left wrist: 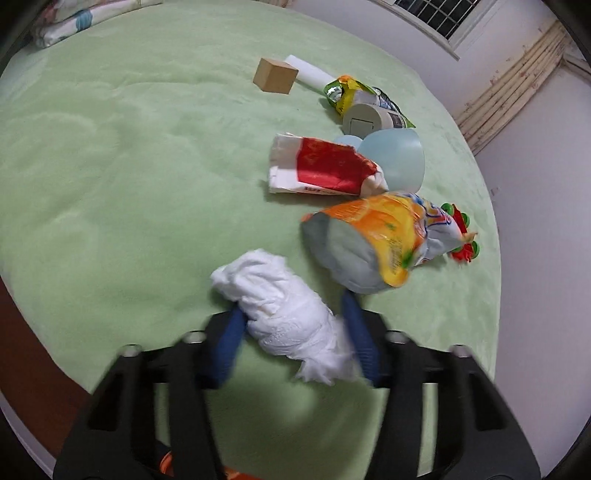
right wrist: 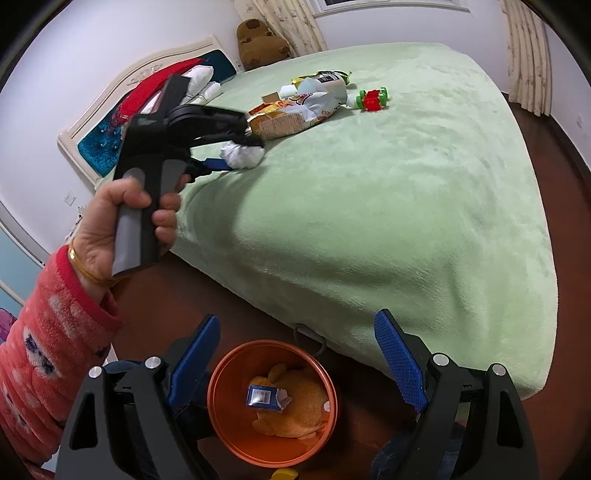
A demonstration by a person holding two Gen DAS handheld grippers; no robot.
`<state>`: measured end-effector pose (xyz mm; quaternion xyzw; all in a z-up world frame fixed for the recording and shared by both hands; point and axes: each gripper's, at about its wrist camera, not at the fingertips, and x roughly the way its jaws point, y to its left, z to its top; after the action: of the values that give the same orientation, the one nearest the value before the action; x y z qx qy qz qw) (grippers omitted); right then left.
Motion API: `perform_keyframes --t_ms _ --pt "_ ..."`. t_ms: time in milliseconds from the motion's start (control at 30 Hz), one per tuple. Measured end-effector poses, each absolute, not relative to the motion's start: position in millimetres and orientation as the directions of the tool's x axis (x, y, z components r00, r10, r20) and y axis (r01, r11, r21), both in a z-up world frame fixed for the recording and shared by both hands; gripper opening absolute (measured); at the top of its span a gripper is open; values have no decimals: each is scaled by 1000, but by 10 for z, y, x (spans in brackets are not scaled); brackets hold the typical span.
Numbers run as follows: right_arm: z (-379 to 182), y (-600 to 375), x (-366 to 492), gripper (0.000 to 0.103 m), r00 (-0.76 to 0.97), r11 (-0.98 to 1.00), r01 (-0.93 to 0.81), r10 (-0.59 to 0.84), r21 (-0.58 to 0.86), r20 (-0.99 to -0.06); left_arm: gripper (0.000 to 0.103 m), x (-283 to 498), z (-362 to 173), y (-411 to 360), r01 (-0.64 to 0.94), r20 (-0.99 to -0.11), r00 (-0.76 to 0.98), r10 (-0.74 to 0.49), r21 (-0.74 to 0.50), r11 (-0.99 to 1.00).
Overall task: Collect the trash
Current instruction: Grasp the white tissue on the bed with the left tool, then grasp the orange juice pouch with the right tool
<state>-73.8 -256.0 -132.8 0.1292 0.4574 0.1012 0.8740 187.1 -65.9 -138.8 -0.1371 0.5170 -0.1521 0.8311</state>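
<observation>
While the left gripper (left wrist: 291, 325) is clamped on one wad of white tissue (left wrist: 284, 314) at the near edge of the green-blanketed bed (left wrist: 129, 184), the right gripper (right wrist: 299, 362) hangs wide apart with nothing between its blue pads (right wrist: 400, 363), over one orange bin (right wrist: 221, 406) on the dark floor beside the bed. Bin holds one small blue carton (right wrist: 263, 397) on top of something yellow-orange and fuzzy. One hand (right wrist: 125, 229) in a red patterned sleeve (right wrist: 48, 332) grips the left tool's handle. Beyond the tissue, a loose row of trash runs away along the bed's right side: one orange snack bag (left wrist: 380, 240), one red-and-green plastic toy (left wrist: 463, 236) just beside it, one red-and-white wrapper (left wrist: 325, 170), one pale blue cup (left wrist: 395, 158) on its side, one white cylindrical container (left wrist: 369, 118) lying on one yellow-green bag (left wrist: 343, 92), one brown cardboard box (left wrist: 275, 75), one white flat piece (left wrist: 306, 72) behind it. Items touch or overlap; gaps between them are tight. Left half of the blanket is bare, wide room there. Right edge drops off close to the wall. Folded floral bedding (left wrist: 74, 18) at the far left corner.
</observation>
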Motion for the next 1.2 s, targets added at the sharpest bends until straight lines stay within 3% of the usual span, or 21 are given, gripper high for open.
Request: perform_keyframes --t_ms 33,333,700,867,1067,1133,1200 --pt "-1331 -2557 -731 84 560 945 -58 297 321 -773 36 1861 -1387 -611 107 -812 418 -408 -402 909" --pt "-1238 -2496 -662 84 570 948 -64 291 312 -768 36 1521 -1146 -364 185 -766 476 -432 -393 901" --pt "-930 -2372 156 84 604 913 -27 339 407 -721 36 494 -760 120 261 -690 638 -343 -225 939" --pt "-908 -2435 859 84 623 843 79 375 532 -687 36 205 -806 380 242 -685 647 -335 -232 942" --pt "-1283 -2590 1656 84 577 650 331 434 684 -692 36 70 -929 609 205 -695 647 -314 -238 949" --pt "-1405 -2607 1832 82 559 621 400 418 674 -716 36 58 -966 664 195 -701 643 -309 -240 951" --pt "-1453 -2608 1896 67 560 610 437 391 661 -731 36 54 -993 709 183 -706 642 -300 -238 954"
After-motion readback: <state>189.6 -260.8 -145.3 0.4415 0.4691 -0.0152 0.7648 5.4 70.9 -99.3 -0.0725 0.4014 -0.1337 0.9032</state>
